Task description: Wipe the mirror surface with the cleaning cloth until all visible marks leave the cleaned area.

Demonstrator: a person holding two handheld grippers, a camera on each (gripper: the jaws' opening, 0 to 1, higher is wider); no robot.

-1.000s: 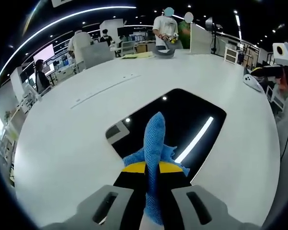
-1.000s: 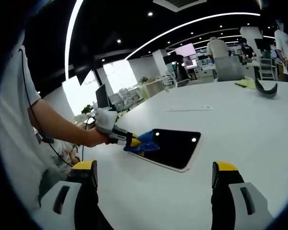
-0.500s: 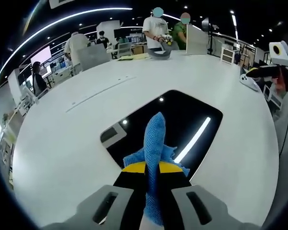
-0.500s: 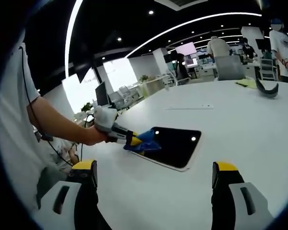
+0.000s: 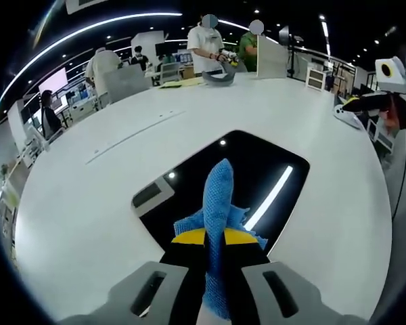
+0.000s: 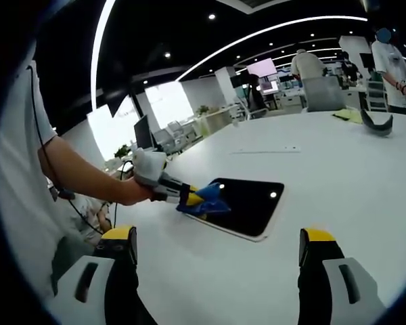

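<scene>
Since a second ago the left gripper [image 6: 189,198] has slid a little farther in over the near edge of the mirror [image 5: 257,169], and in the left gripper view the dark glass sits slightly lower and closer than before; the right gripper [image 6: 216,271] has not shifted. The left gripper is clenched on the blue cleaning cloth [image 5: 218,196], whose free end pokes out ahead of the yellow-tipped jaws and lies over the near part of the glass. The right gripper hangs released, jaws spread wide, well apart from the mirror and holding nothing. The mirror lies flat on the white table [image 5: 88,203], reflecting ceiling lights; whether marks remain on it cannot be told from here. The main risk, I judge, is that the hard jaw tips rather than the cloth meet the glass, since only a short tongue of cloth leads. A sideways push could also slide the unheld mirror along the smooth table. Bare tabletop surrounds the mirror on all sides, so long strokes have room.
</scene>
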